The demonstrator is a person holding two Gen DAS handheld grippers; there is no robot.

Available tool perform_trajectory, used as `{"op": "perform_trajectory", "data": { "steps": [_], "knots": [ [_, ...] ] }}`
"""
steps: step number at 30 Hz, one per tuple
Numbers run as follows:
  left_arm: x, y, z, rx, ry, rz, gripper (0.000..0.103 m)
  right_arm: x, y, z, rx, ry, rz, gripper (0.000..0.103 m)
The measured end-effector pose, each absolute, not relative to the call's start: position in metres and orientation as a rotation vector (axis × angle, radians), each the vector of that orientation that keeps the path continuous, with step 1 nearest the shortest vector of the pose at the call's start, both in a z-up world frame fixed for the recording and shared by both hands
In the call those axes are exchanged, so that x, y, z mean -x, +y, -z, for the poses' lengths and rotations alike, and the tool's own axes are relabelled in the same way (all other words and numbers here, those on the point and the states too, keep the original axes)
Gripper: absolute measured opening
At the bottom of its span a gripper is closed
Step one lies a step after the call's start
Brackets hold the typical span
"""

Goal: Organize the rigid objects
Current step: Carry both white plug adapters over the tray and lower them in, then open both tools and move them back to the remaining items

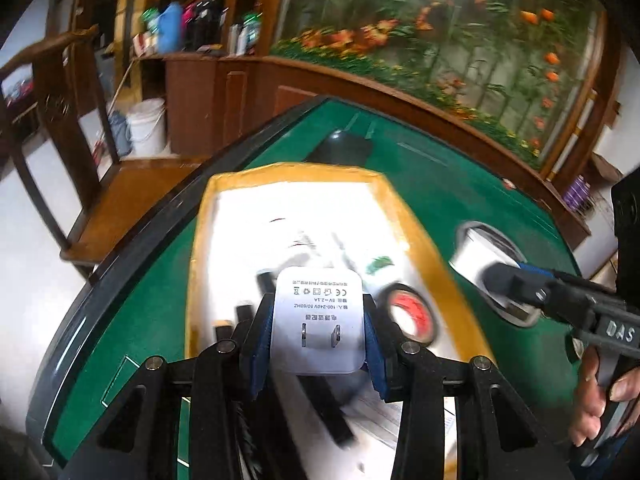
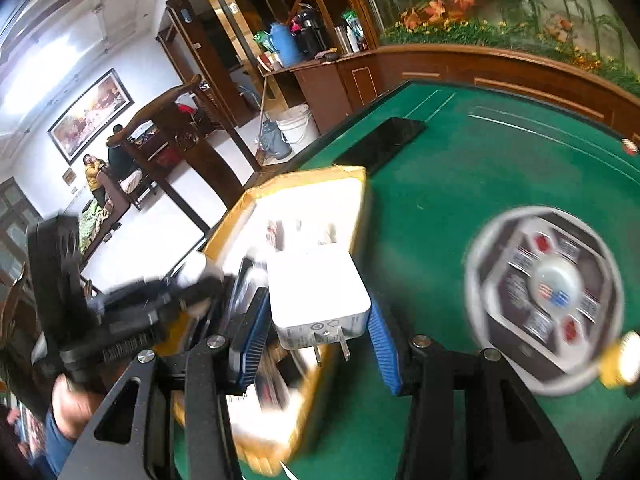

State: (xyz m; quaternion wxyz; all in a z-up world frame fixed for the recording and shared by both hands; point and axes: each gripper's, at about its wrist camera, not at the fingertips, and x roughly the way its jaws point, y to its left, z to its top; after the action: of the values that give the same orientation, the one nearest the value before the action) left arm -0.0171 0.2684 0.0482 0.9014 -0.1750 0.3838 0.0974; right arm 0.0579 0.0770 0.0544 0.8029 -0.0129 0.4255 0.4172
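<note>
Motion blur smears the items in the yellow-rimmed box (image 1: 404,204), leaving only a red-centred tape roll (image 1: 410,314) recognisable.

Open green felt (image 2: 460,184) between box (image 2: 360,196) and round panel (image 2: 544,300).

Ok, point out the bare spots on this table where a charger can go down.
Free: green felt between the yellow-rimmed cardboard box and the round silver control panel, back to the flat black phone; also a narrow strip between box and the table's black edge. Crowded: inside the box, a red-cored tape roll and dark pieces under the left gripper's white plug adapter.
</note>
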Motion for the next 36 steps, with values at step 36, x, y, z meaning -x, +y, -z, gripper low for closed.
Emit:
{"op": "perform_trajectory", "data": {
  "steps": [36],
  "knots": [
    [0.078,0.124,-0.076,0.284,0.649,0.120,0.070,-0.030,-0.034,-0.065,-0.058,0.819,-0.814,0.054]
  ]
}}
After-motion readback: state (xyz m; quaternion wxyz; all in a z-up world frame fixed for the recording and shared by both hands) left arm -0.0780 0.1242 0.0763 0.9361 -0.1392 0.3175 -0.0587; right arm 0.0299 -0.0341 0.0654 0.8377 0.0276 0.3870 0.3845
